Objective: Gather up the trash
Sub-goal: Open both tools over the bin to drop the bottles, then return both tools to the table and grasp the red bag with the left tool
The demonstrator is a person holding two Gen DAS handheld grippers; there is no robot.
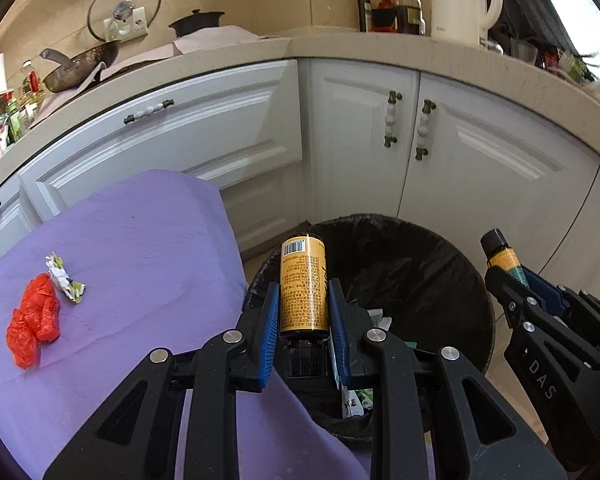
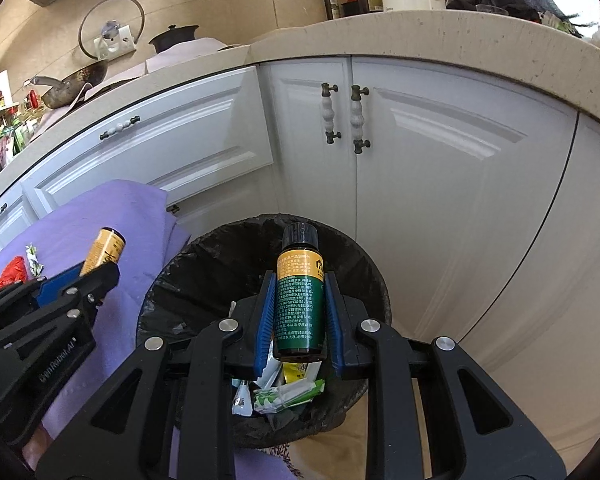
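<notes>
clamping tight, left gripper (image 1: 303, 312) holds a yellow bottle (image 1: 303, 284) over the bin (image 1: 452, 256) rim nearest the purple cloth (image 1: 132, 248); right gripper (image 2: 299, 312) pinches a green bottle (image 2: 299, 304) above the bin's middle. release now and yellow may clip the rim, bouncing out. red bag (image 1: 32, 320) and wrapper (image 1: 66, 278) lie on the cloth.

A yellow bottle (image 1: 303, 284) and a green-labelled bottle (image 2: 299, 304) hang over the black-lined bin (image 2: 364, 280); red wrapper (image 1: 34, 322) and crumpled paper (image 1: 66, 278) lie on the purple cloth (image 1: 140, 248).

bin mouth (image 2: 260, 280): open above | left: purple-covered surface (image 1: 120, 240) | behind: cabinet doors (image 2: 440, 180)
</notes>
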